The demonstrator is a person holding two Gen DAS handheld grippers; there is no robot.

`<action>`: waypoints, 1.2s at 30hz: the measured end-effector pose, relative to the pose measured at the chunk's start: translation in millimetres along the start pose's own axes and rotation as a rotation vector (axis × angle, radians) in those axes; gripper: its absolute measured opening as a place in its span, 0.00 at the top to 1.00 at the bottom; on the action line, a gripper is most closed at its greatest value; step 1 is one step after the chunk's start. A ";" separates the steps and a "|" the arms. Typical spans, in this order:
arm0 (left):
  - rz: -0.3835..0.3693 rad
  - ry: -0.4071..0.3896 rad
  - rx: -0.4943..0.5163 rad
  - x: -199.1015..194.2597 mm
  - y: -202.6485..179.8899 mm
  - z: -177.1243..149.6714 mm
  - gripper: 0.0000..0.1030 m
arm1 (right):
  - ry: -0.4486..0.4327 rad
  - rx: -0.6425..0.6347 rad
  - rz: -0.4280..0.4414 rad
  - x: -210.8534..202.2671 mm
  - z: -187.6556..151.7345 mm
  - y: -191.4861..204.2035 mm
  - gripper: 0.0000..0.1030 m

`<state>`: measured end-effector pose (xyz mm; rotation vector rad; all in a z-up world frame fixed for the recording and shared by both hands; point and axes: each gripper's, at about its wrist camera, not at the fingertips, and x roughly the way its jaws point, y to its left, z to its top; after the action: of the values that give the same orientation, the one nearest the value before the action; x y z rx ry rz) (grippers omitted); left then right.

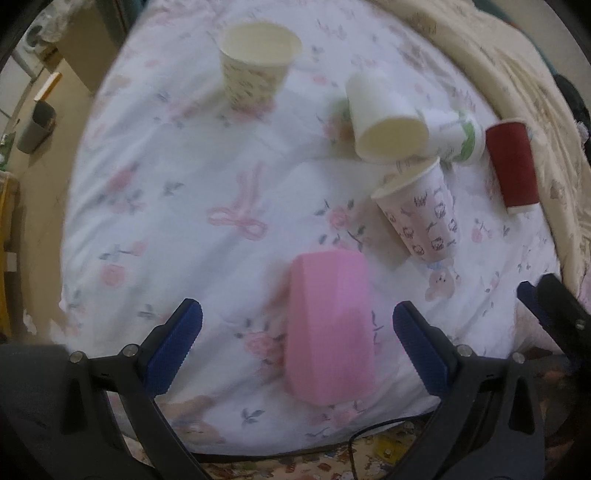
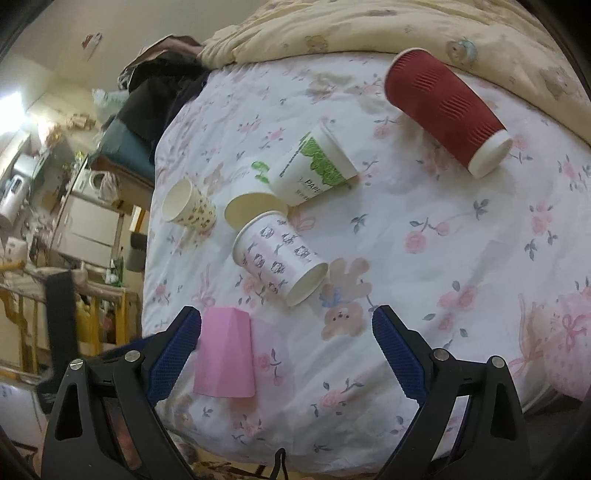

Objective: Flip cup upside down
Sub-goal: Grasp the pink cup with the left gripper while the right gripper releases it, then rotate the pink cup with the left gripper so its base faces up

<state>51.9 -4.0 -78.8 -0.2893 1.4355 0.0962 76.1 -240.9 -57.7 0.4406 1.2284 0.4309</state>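
Floral bedsheet [image 1: 177,229] covers the working surface, with a cream quilt [image 2: 369,26] along its far edge. Left gripper [image 1: 297,325] has its jaws spread wide and empty; the pink cup [image 1: 328,325] sits on the sheet directly between and just ahead of them, touching neither pad, wide end towards the camera and narrow flat end away. From these views it appears to stand mouth-down already, though blur leaves this uncertain. Right gripper [image 2: 286,328] is likewise wide and empty; in its view the pink cup [image 2: 225,354] lies just inside the left jaw, well off centre. The left gripper is therefore judged the better aligned, its closing line crossing the cup's long axis. Beyond the jaws lie 5 further cups: a flower-print cup [image 1: 255,64] upright and open, a plain cream cup [image 1: 384,118], a green-print cup [image 2: 314,170], a cartoon-print cup [image 1: 421,218] and a red ribbed cup [image 2: 447,110], these 4 tipped over. None stands between the jaws and the pink cup.
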 end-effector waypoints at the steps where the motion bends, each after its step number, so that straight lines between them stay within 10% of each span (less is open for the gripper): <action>1: 0.006 0.015 0.003 6.4 -3.9 1.3 0.01 | 0.001 0.011 0.009 -0.5 0.4 -2.1 0.07; 8: 0.015 0.098 0.000 40.1 -14.9 4.6 0.13 | 0.031 0.061 0.057 3.3 2.3 -10.1 0.06; 13: 0.022 0.119 0.005 51.0 -16.5 3.2 0.47 | 0.037 0.049 0.062 5.7 3.4 -6.2 0.07; 36: -0.087 -0.155 0.030 -48.3 39.0 -0.1 0.47 | 0.093 -0.070 0.066 22.8 -9.3 25.3 0.03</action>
<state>35.9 38.7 -36.7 -0.3126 1.2681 0.0250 71.7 -206.7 -64.7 0.4057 1.2874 0.5542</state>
